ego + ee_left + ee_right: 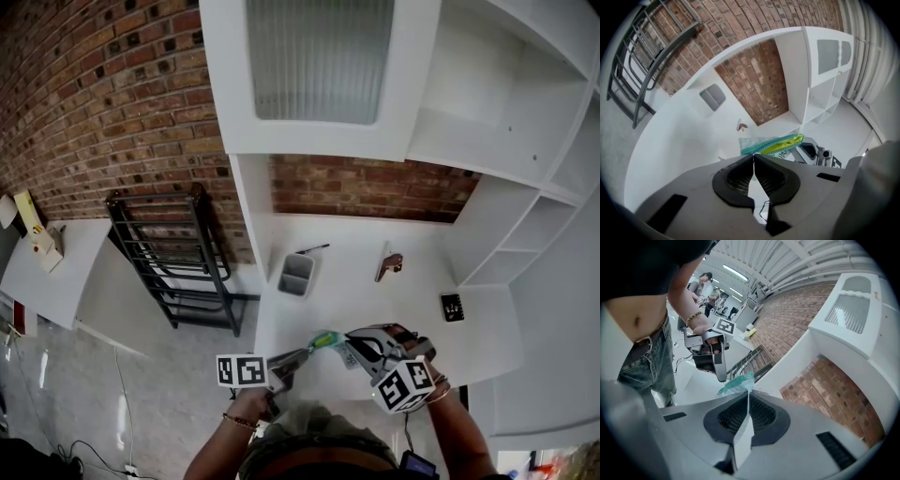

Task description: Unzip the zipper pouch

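The pouch (325,341) hangs at six o'clock over the desk (356,291) edge: light, floppy, slick, I'd judge. Left claw (306,355) pinches its nine-o'clock end; right claw (351,350) clamps the three-o'clock edge, both sound holds.

You have soft, even light from overhead: strip lights (733,273) show in your right gripper view, and nothing throws a hard shadow. The white desk (375,272) comes out bright, nearly washed out, and the floor (47,366) carries pale streaks of glare. Your head view goes dark along its lower edge. Both gripper views bend straight lines into curves and fade to black at the corners. The pouch (774,143) stays sharp enough to show green and yellow. Your torso (637,319) in the right gripper view sits in shade.
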